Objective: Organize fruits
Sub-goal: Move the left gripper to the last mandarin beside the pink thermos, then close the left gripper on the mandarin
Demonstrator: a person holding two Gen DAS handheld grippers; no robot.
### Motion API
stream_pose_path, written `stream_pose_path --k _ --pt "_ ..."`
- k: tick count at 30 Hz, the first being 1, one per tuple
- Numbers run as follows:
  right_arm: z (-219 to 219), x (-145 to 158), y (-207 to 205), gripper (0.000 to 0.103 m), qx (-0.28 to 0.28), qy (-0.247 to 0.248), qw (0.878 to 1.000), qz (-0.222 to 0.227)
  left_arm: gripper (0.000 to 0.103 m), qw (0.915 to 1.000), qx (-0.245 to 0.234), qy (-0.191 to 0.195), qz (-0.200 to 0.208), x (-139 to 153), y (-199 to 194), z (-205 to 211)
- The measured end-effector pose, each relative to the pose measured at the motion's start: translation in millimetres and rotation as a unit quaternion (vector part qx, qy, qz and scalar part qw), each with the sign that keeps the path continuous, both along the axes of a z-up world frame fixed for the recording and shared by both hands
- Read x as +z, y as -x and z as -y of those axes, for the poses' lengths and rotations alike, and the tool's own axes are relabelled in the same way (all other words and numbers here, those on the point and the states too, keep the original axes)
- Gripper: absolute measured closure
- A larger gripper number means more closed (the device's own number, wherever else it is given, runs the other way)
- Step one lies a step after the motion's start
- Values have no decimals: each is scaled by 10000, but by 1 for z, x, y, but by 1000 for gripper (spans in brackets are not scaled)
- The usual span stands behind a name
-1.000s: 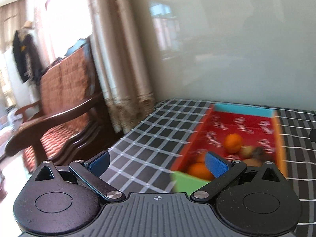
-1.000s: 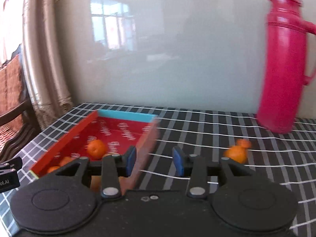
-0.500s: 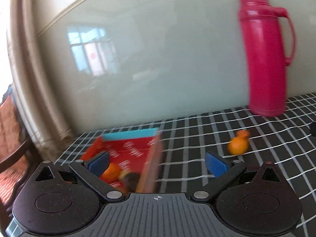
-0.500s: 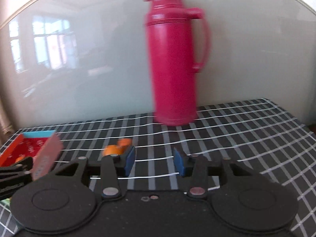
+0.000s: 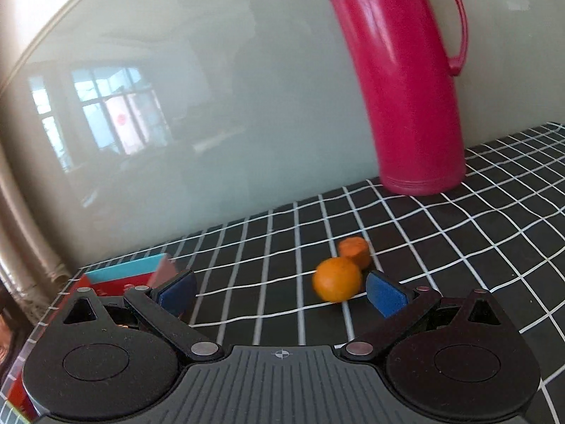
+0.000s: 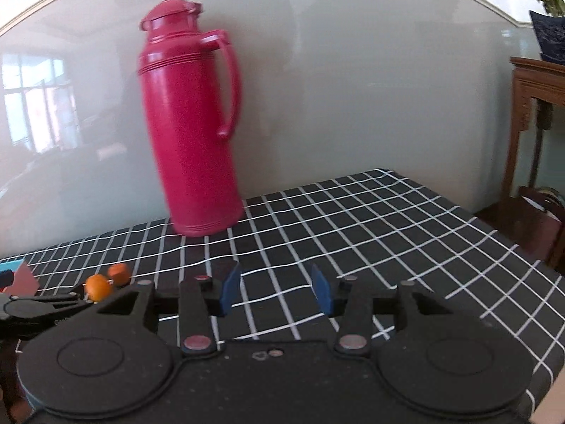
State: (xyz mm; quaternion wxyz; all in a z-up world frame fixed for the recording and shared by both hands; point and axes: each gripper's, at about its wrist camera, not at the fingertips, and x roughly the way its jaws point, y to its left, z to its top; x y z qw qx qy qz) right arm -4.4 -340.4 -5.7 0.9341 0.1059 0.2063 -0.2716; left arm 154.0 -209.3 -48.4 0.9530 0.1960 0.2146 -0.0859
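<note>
- The left gripper (image 5: 280, 295) sits lowest in its own view, its blue pads spread wide with only checked tablecloth (image 5: 459, 247) between them.
- The right gripper (image 6: 276, 291) has its jaws partly apart; they have just been opening, and nothing lies between them.
- Just ahead of the left gripper's right-hand pad, a round orange (image 5: 337, 279) rests on the cloth, close to the pad, but blur hides whether they touch.
- Directly behind it, touching or nearly so, lies a smaller, darker orange fruit (image 5: 354, 252).
- At the left edge, partly hidden by the left gripper's body, stands a red box (image 5: 141, 275) with a turquoise end wall; its contents cannot be seen.
- Farther back, a tall pink thermos flask (image 6: 190, 123) with a handle stands upright near the glossy pale wall (image 6: 353, 88).
- At far right, beyond the table edge, is dark wooden furniture (image 6: 529, 106).
- No writing is readable.
</note>
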Motion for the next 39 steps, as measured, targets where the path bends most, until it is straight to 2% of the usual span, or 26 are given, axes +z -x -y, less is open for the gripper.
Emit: stream_pose_path --k 5,11,12,13,14,19,22,29,39 --pt "5 -4 5 57 -175 172 9997 -47 2 9999 -135 -47 -67 -11 -17 18" --pt "13 -7 11 56 -308 117 9994 -35 4 9997 -203 -10 -166 -23 -32 29" --pt "13 -7 10 56 -314 131 9994 -45 9 9997 -197 -3 -144 -24 -32 29" --pt "13 -8 10 55 -323 142 9994 -55 22 9997 -191 -10 -147 -24 -32 29" --pt "13 -8 10 55 -330 143 9993 -59 26 9996 -192 1 -213 -26 -34 28" --pt "14 -11 7 55 -285 32 9995 -97 31 9986 -180 91 -487 -36 -43 25" --pt "12 -13 3 55 -232 62 9996 -161 63 9969 -293 196 -698 -38 -46 23" --pt "9 -14 -1 55 -160 117 9996 -216 64 9956 -268 353 -831 -36 -47 18" --pt "5 -11 -5 55 -40 113 9998 -173 64 9985 139 453 -291 -3 -23 -16"
